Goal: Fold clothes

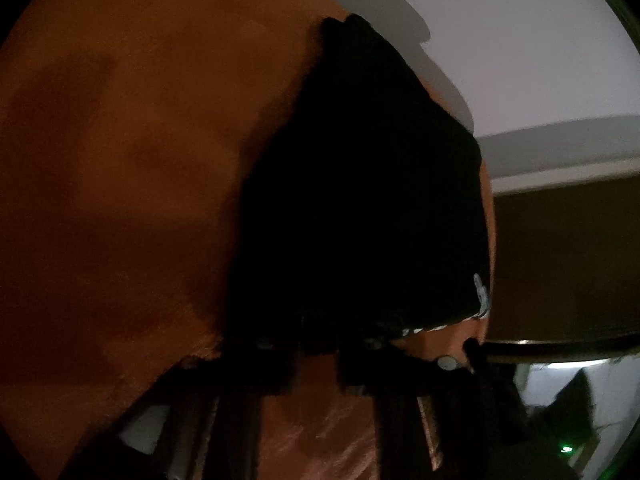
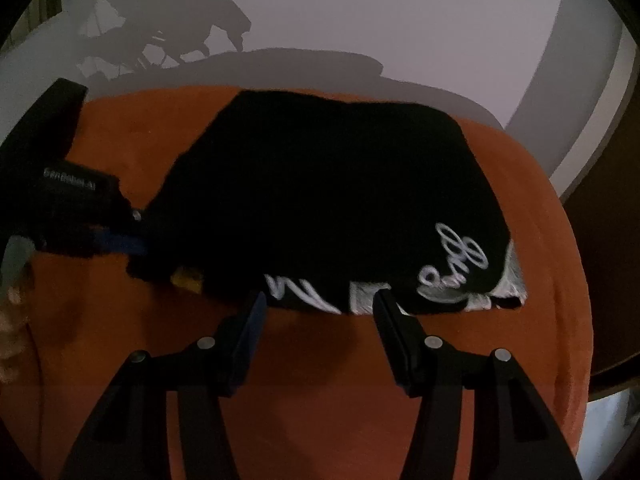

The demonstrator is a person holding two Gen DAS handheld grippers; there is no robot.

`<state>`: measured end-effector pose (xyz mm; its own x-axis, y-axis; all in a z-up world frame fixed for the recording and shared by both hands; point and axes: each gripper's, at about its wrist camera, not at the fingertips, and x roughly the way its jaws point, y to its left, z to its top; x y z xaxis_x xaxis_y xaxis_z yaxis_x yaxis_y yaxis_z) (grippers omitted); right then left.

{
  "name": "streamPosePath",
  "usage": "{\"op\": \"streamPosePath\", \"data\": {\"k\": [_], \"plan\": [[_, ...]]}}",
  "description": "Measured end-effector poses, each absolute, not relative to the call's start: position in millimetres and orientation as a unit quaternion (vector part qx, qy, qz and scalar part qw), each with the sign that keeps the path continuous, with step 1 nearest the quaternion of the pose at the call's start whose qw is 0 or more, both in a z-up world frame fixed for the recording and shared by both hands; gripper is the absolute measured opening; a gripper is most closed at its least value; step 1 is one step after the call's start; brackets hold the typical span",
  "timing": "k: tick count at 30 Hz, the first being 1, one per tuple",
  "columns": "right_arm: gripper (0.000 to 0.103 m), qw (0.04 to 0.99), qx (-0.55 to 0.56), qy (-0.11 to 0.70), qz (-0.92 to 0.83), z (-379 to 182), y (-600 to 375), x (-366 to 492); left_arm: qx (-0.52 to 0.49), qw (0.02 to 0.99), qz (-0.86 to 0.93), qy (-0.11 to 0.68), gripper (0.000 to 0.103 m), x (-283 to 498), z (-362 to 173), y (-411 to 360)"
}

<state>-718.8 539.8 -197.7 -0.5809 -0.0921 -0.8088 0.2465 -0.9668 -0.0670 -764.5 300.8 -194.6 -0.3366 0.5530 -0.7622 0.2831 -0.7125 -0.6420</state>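
Right, here is how it lies, one view after the other.

Left wrist view, garment: the black garment [image 1: 360, 200] sprawls on the orange surface [image 1: 120, 160], right up against the lens.
Left wrist view, left tool: the left tool [image 1: 316, 364] sits dark at the bottom edge; its fingers seem to reach the cloth's near hem, but gap and grip are lost in shadow, so I cannot tell.

Right wrist view, garment: the black garment [image 2: 320, 200] lies flat and compact, doubled over at the near hem, white script lettering [image 2: 456, 264] and a pale layer peeking out beneath the near right corner.
Right wrist view, long axis: it runs left to right across the view; the lettered end points to the right, the tapered end left.
Right wrist view, right tool: the right tool [image 2: 320, 304] is spread wide with nothing between its fingers, tips just at the near hem.
Right wrist view, left tool: the left tool [image 2: 132, 240] comes in at the garment's left end, tips buried under cloth.

Step, my read: mid-fold or squaring up a fold; either fits.
Next move calls for: a clean pinch of both layers at the hem, corners kept level.
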Motion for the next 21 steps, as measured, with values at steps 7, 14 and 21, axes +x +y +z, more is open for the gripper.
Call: {"op": "streamPosePath", "data": {"k": [7,14,21], "plan": [[0.055,0.06,0.434,0.062,-0.897,-190,590,-718,-0.533,0.087,0.761,-0.359,0.01,-732,-168,290],[0.055,0.042,0.409,0.03,-0.911,-172,628,-726,-0.544,0.079,0.761,-0.345,0.011,-737,-189,284],[0.055,0.027,0.412,0.017,-0.91,-187,642,-763,-0.544,0.081,0.771,-0.321,0.016,-734,-195,282]]}}
